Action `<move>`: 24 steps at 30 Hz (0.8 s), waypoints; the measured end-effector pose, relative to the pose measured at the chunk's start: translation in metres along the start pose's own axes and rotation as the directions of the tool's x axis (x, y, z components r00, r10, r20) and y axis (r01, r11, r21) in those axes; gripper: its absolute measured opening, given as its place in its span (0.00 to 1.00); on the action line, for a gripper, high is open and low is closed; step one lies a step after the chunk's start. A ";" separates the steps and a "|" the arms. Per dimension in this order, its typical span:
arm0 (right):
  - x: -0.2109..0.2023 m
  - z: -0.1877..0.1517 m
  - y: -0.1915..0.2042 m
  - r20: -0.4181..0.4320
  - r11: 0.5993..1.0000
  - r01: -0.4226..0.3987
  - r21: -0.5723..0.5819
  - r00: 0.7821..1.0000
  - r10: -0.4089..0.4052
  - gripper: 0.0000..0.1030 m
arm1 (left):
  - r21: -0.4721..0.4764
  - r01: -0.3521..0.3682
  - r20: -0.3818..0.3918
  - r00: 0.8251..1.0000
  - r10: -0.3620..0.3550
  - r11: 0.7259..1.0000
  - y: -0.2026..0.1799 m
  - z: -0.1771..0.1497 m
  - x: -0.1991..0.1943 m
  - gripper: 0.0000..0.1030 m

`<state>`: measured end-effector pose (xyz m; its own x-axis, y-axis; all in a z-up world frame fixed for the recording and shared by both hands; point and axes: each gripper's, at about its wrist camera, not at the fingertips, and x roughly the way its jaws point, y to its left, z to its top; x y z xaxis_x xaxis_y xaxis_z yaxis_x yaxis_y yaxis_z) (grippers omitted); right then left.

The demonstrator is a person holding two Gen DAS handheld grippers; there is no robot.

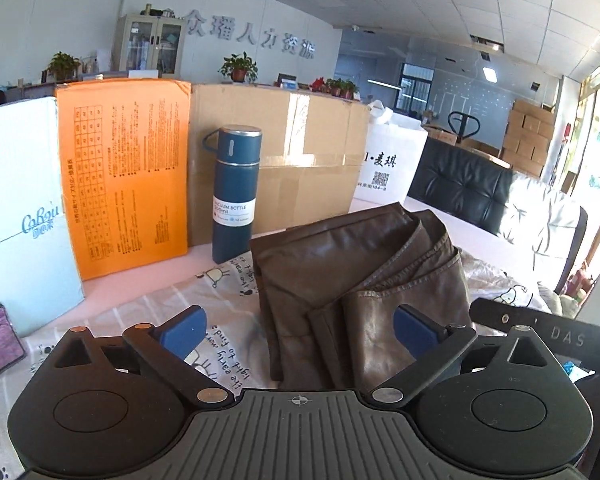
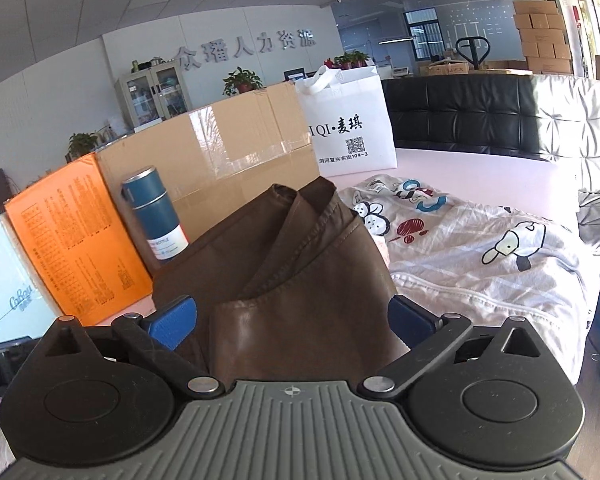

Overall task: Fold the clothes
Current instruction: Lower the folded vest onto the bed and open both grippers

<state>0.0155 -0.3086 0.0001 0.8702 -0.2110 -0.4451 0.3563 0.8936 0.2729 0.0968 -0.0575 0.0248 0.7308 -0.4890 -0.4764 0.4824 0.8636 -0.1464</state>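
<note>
- The brown leather-look garment [image 1: 356, 280] lies in a stacked, layered bundle on the cartoon-print quilted cloth [image 2: 480, 248] over the pale pink tabletop [image 2: 460, 172], near the dark blue vacuum bottle [image 1: 234, 192].
- Left gripper [image 1: 298, 330] and right gripper [image 2: 292, 318] both stand wide open, holding nothing.
- The blue fingers [image 2: 172, 318] flank the near folded edge; contact is probably absent.
- Any further fold should lift all layers together, edges aligned.

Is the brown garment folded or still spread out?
Folded: the brown garment lies as a compact stack on the cartoon-print sheet, several layered edges showing at its right side.
</note>
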 end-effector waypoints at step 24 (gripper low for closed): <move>-0.044 -0.065 0.058 -0.024 0.995 -0.095 0.018 0.995 0.096 1.00 | 0.020 -0.153 0.123 0.981 0.149 0.988 0.015 -0.071 -0.114 1.00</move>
<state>-0.0242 -0.2213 -0.0201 0.8920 -0.1151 -0.4371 0.2777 0.9025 0.3292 -0.0132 0.0202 0.0156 0.8483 -0.3661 -0.3827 0.3748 0.9255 -0.0545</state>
